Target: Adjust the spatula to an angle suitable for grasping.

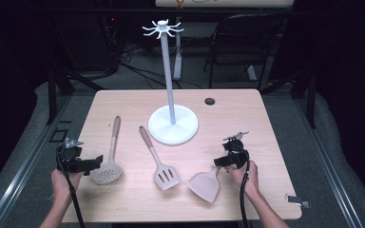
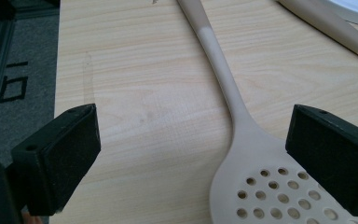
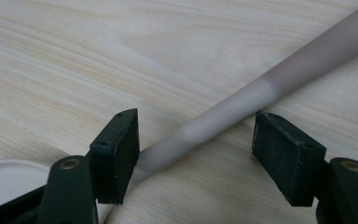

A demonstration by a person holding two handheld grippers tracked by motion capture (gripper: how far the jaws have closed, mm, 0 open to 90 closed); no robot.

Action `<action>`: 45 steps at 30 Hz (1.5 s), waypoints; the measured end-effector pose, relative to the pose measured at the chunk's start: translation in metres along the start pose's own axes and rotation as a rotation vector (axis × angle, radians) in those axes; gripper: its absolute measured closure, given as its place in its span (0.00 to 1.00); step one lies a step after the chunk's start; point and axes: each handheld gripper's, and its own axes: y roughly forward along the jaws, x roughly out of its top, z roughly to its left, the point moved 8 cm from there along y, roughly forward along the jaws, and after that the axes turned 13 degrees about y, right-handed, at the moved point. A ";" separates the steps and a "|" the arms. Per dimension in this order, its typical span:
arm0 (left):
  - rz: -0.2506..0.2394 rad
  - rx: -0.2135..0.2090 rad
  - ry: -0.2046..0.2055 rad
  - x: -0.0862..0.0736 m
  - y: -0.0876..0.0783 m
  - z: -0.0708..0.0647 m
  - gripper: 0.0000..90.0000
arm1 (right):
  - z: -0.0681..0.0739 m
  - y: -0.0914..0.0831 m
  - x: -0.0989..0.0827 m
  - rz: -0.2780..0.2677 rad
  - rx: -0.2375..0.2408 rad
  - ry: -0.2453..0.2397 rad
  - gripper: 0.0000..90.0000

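Pale wooden bench [image 1: 138, 199] underneath, white hook stand [image 1: 173, 124] upright at centre. Three utensils flat in a row: perforated skimmer [image 1: 108, 166], slotted turner [image 1: 160, 166], solid spatula [image 1: 206, 184] nearest the right hand. Right tongs [image 3: 196, 140] spread, straddling the spatula's handle low over the wood, pads not pressing. Left tongs [image 2: 191, 158] released, wide apart beside the skimmer's head.

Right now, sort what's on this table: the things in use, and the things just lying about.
In use:
- solid beige spatula, its handle between the right gripper jaws
- white hook stand

Lying about:
- beige perforated skimmer, by the open left gripper
- beige slotted turner
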 end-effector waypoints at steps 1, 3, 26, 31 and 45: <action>0.000 -0.001 0.000 0.000 0.000 0.000 0.03 | 0.000 0.000 0.000 0.001 0.002 0.001 0.36; 0.000 -0.003 0.000 0.000 0.000 0.000 0.03 | -0.001 0.000 0.000 0.007 -0.004 -0.002 0.37; -0.001 -0.010 0.004 0.001 -0.001 -0.002 0.04 | -0.007 -0.010 0.001 0.045 -0.026 -0.062 0.53; -0.001 -0.013 0.005 0.001 -0.001 -0.003 0.04 | -0.006 -0.012 0.001 0.042 -0.045 -0.088 0.58; -0.004 -0.011 0.009 0.002 -0.002 -0.003 0.04 | -0.006 -0.007 -0.004 0.066 -0.039 -0.018 0.51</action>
